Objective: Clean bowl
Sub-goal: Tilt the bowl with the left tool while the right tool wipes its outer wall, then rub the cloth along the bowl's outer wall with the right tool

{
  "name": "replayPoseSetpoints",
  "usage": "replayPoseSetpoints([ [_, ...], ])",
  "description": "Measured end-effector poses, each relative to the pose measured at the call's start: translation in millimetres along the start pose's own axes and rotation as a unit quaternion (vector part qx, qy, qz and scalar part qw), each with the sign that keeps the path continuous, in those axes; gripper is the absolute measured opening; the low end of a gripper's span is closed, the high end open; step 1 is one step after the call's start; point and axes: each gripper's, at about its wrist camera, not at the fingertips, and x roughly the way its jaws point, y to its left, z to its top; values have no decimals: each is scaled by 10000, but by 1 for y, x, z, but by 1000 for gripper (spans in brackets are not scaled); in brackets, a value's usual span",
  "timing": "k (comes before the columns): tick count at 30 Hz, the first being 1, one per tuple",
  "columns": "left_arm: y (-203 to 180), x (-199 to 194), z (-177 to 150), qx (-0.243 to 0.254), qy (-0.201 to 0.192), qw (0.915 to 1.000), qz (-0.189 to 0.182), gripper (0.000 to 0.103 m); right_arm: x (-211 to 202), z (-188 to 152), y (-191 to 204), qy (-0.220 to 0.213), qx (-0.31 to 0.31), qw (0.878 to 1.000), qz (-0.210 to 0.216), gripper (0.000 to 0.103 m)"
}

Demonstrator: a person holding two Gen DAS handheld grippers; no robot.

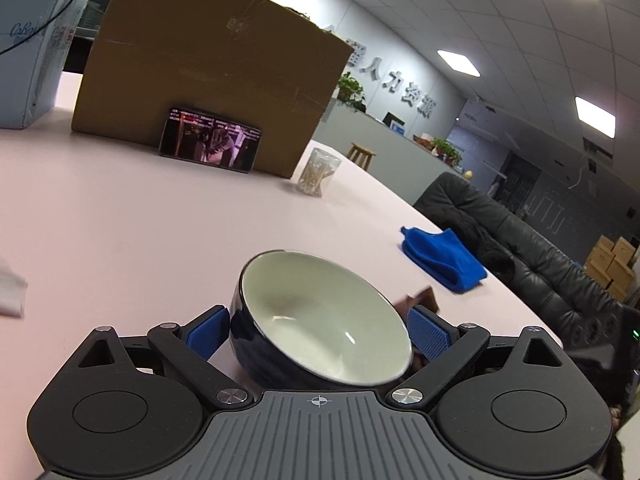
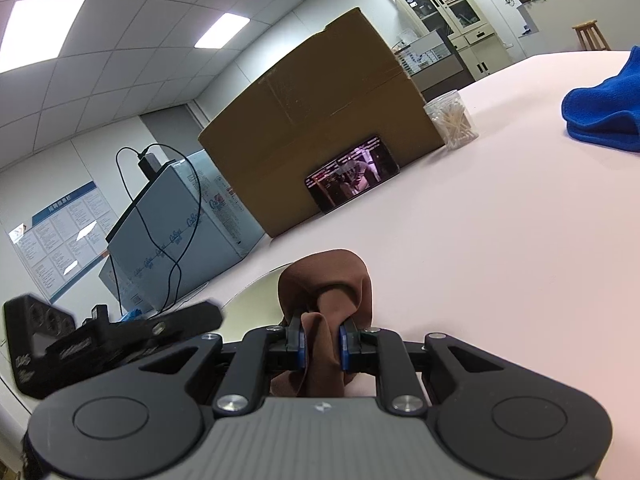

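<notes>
A bowl (image 1: pixel 320 316), dark blue outside and pale inside, sits tilted between the blue pads (image 1: pixel 208 334) of my left gripper (image 1: pixel 320 332), low over the pink table (image 1: pixel 140 220). Both pads touch its sides, so the gripper is shut on it. My right gripper (image 2: pixel 322 340) is shut on a bunched brown cloth (image 2: pixel 326 284). The cloth hangs at the bowl's rim; in the right wrist view a pale part of the bowl (image 2: pixel 256 304) shows just left of it. A corner of the brown cloth (image 1: pixel 424 298) peeks past the bowl's right edge in the left wrist view.
A large cardboard box (image 1: pixel 208 60) stands at the back with a phone (image 1: pixel 210 142) leaning on it. A clear jar of cotton swabs (image 1: pixel 318 172) is beside the box. A folded blue cloth (image 1: pixel 440 258) lies near the table's right edge, with a black sofa (image 1: pixel 520 248) beyond.
</notes>
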Motion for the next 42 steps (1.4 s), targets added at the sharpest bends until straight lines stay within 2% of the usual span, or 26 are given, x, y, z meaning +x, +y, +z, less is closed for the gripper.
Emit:
replayPoseSetpoints([
  [3, -4, -6, -5, 52, -123, 9999, 72, 97, 3, 2, 2, 30, -42, 10000, -80, 18],
  [8, 3, 2, -1, -20, -292, 9981, 536, 96, 1, -1, 5, 9, -67, 9999, -127, 18],
  [13, 5, -1, -10, 162, -461, 9882, 1454, 95, -7, -6, 7, 41, -81, 10000, 0, 18],
  [16, 3, 0, -9, 264, -445, 9826, 1783, 95, -11, -10, 11, 87, -132, 9999, 45, 18],
  [20, 4, 3, -10, 285, -351, 9824, 1812, 96, -15, -20, 19, 183, -175, 9995, 163, 18],
  [28, 9, 1, -12, 118, -349, 9878, 1515, 96, -13, -35, 35, 564, -254, 9963, 598, 19],
  [31, 10, 1, -12, 98, -354, 9886, 1463, 96, -13, -33, 35, 521, -245, 9966, 584, 19],
  [38, 12, 2, -12, 41, -324, 9892, 1428, 96, -17, -25, 23, 295, -150, 9991, 264, 19],
  [42, 12, 3, -13, 24, -291, 9893, 1428, 96, -15, -27, 25, 325, -197, 9989, 282, 19],
])
